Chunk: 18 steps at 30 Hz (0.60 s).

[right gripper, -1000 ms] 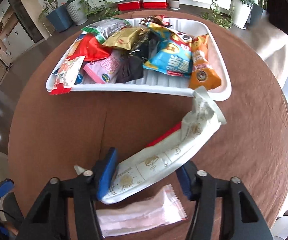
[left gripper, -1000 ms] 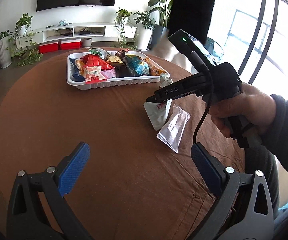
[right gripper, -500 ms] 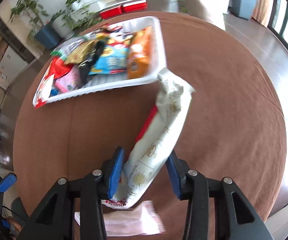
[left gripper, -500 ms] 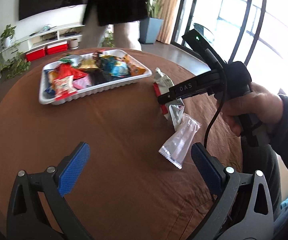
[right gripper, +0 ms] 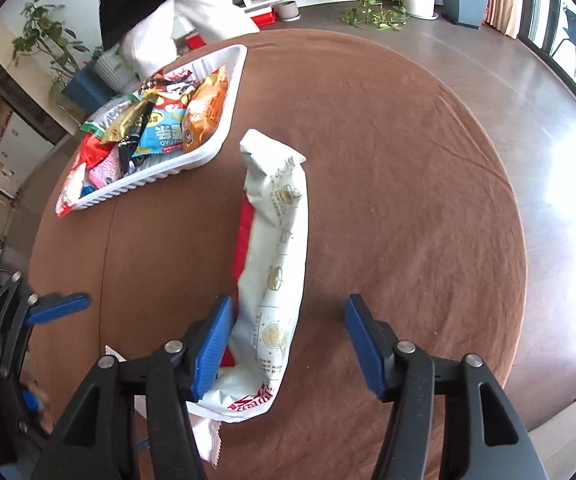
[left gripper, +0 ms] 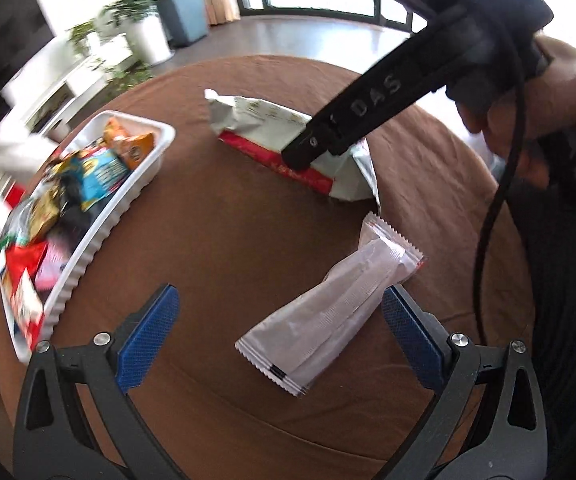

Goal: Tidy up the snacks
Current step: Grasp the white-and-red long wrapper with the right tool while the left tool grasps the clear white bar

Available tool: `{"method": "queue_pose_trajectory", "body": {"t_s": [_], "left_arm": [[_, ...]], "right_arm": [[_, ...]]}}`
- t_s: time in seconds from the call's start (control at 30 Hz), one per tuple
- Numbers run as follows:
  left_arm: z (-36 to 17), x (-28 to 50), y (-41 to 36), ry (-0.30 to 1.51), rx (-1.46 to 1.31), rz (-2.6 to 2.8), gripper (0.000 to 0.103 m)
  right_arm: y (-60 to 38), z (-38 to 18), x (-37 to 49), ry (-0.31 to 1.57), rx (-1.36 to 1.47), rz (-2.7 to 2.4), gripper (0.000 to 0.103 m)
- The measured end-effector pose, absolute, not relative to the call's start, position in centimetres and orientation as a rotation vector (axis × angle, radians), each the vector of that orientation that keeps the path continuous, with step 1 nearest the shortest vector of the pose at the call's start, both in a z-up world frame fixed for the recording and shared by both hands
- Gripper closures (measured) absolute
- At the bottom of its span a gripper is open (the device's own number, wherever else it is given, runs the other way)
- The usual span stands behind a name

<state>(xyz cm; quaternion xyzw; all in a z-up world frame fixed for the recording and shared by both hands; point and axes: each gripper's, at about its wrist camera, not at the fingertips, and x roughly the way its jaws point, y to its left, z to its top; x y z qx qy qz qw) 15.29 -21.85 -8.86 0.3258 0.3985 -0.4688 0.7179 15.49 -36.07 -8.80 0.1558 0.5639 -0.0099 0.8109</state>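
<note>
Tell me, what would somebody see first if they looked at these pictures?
Probably the long white-and-red snack pack lying on the brown table, between the open right tongs. Next, the white tray heaped with colourful snack bags at the table's far left. Nearer the left tongs, also open, a plain silvery packet lies flat by itself.
</note>
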Motion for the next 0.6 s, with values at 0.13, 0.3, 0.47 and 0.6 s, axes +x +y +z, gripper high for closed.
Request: {"method": "queue_pose_trajectory", "body": {"t_s": [0.13, 0.3, 0.47, 0.6], "left_arm": [[-9.7, 15.4, -23.2, 0.909, 0.854, -1.146, 0.001], [-10.4, 15.8, -24.5, 0.953, 0.890, -1.210, 0.009], [-10.9, 16.4, -25.1, 1.023, 0.830, -1.238, 0.036], [-10.9, 16.2, -25.4, 1.033, 0.829, -1.234, 0.047]], "right_arm": [[-36.6, -8.6, 14.6, 1.193, 0.340, -0.005, 0.041], [-36.2, -8.7, 14.6, 1.180, 0.338, 0.014, 0.037], [-35.9, -8.7, 14.4, 1.179, 0.328, 0.020, 0.036], [-35.7, -8.7, 14.1, 1.184, 0.323, 0.018, 0.036]]}}
